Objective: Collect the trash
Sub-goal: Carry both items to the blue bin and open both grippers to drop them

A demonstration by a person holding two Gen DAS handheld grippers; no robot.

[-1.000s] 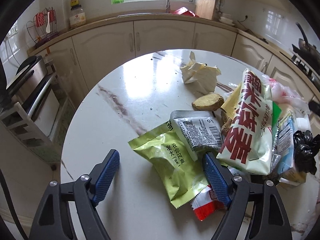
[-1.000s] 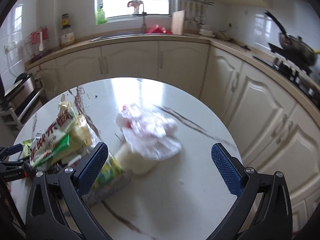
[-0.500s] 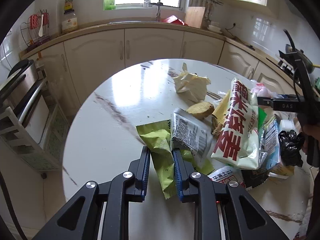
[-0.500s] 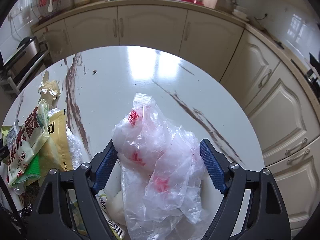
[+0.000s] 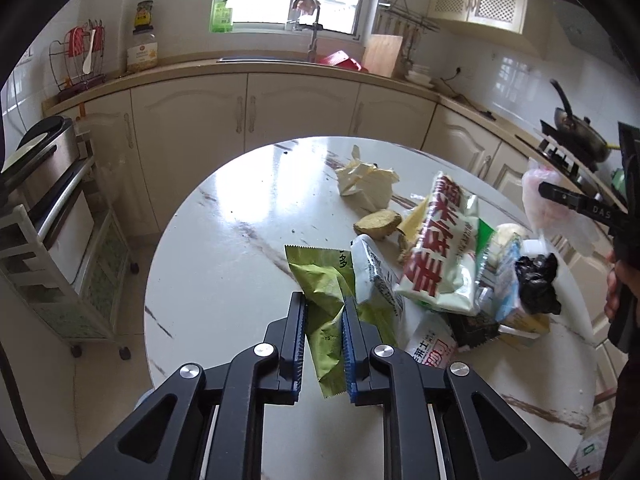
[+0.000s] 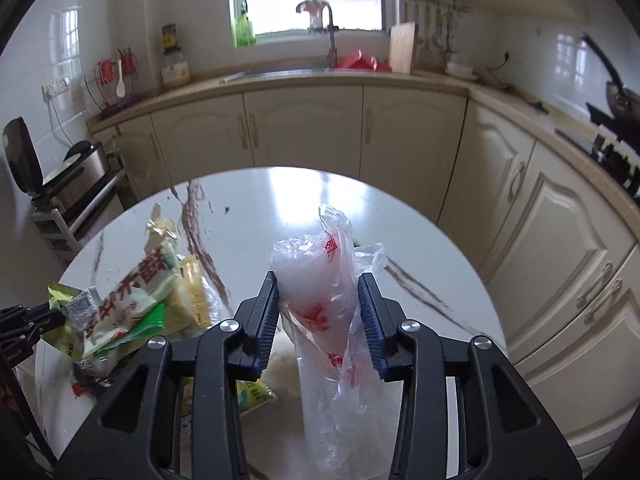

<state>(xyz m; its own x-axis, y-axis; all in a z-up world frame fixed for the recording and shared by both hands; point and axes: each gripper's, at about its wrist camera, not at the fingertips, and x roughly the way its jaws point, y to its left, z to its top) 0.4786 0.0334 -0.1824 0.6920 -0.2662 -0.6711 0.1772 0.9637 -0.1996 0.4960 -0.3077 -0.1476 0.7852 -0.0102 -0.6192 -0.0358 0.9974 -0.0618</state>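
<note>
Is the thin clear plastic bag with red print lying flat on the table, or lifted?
Lifted: the clear plastic bag with red print is bunched between the right gripper and hangs down, above the white marble table.

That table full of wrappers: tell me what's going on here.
A person is clearing trash off the round marble table with a handheld gripper in each hand. The left gripper is shut on a green snack wrapper at the near edge of the pile. The right gripper is shut on a crumpled clear plastic bag with red print, lifted off the table. A large red-lettered packet, a black bag and crumpled paper lie uncollected.
</note>
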